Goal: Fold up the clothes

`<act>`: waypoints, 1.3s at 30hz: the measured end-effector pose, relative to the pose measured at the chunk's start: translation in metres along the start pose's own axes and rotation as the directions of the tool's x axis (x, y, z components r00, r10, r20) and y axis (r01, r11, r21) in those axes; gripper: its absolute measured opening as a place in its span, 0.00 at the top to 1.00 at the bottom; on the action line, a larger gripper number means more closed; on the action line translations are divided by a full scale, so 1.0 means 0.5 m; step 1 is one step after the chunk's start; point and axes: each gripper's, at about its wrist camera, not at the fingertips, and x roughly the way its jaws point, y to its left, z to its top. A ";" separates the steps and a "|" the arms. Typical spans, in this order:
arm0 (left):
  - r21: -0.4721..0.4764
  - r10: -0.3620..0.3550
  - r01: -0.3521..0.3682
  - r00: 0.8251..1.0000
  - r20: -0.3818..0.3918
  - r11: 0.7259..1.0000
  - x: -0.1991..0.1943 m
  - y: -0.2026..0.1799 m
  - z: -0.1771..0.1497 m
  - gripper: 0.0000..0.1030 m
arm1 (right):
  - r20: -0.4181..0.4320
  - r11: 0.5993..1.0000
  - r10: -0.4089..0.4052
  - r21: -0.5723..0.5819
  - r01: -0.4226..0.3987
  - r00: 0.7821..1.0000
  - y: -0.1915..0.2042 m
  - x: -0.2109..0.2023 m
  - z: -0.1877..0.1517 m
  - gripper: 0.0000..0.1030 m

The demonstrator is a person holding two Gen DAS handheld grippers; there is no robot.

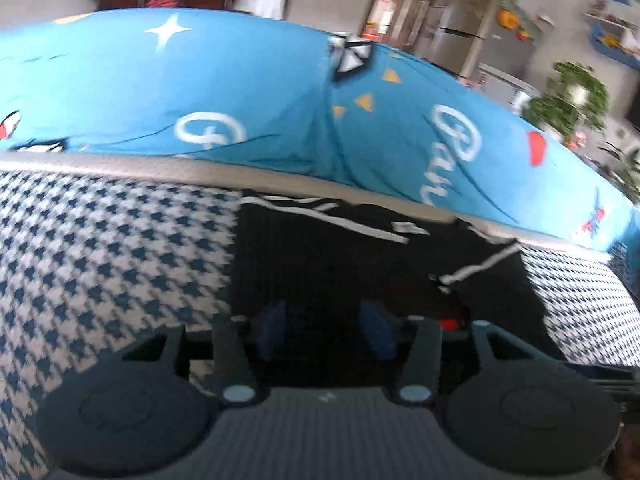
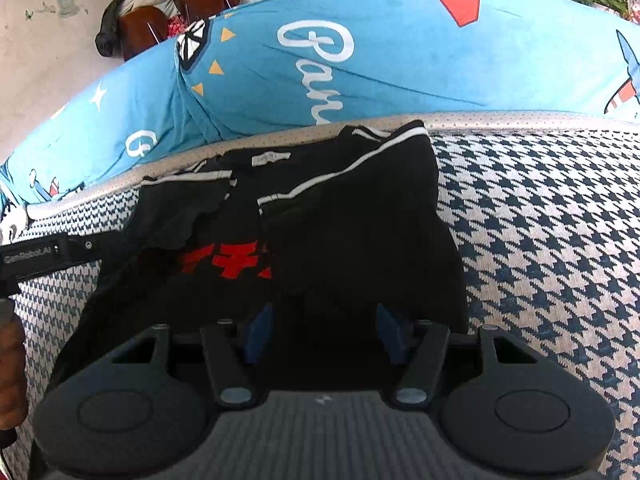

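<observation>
Your left gripper (image 1: 326,326) hangs over the black shirt (image 2: 320,216). Its blue pads (image 1: 376,328) stand apart and nothing is between them. The picture from that hand is a bit blurry.

Your right gripper (image 2: 326,330) points down at the near edge of the shirt. Its pads are spread too. The dark cloth lies right under them, but you cannot tell if they touch it.

The shirt lies on the checked seat (image 2: 540,240), partly folded. One side is laid over the middle, and it covers part of the red print (image 2: 224,258). White stripes (image 2: 340,172) run along its top edge. The top of the shirt reaches the grey edge (image 2: 500,120) of the seat. Behind that is a blue sheet (image 2: 400,60) with white letters.
</observation>
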 end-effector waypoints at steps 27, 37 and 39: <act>0.162 0.228 -0.212 0.969 -0.091 0.964 0.028 -0.013 -0.063 0.34 | -0.048 0.997 -0.052 0.058 0.054 0.998 -0.049 0.011 0.008 0.42; 0.226 0.269 -0.235 0.954 -0.132 0.945 -0.011 -0.014 -0.102 0.22 | -0.012 0.998 0.026 0.064 -0.026 1.000 -0.086 -0.036 0.007 0.42; 0.227 0.268 -0.232 0.953 -0.141 0.946 -0.021 -0.010 -0.108 0.21 | 0.001 0.998 0.033 0.052 -0.033 0.999 -0.094 -0.046 0.006 0.42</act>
